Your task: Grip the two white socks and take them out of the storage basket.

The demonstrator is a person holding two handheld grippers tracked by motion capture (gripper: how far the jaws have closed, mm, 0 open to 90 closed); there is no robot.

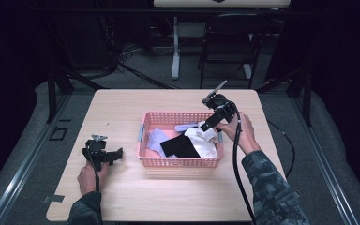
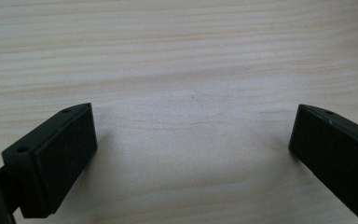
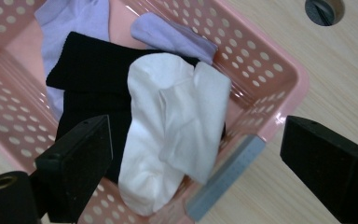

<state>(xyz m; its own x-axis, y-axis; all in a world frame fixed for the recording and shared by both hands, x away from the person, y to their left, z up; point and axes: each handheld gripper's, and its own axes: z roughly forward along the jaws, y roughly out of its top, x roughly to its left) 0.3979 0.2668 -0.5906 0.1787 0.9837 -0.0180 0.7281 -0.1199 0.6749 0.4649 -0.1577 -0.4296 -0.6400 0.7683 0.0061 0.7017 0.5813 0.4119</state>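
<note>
Crumpled white sock (image 3: pixel 177 126) atop black sock (image 3: pixel 93 79) in pink basket (image 3: pixel 265 60); both grippers wide open, empty.

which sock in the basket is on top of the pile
The white sock lies on top, overlapping the black sock. The lavender socks sit beneath and behind, toward the pink basket wall.

Below our right jaws we see the pink basket (image 3: pixel 279 79) — white sock (image 3: pixel 177 126) atop black (image 3: pixel 93 79) and lilac socks (image 3: pixel 79 18).
</note>
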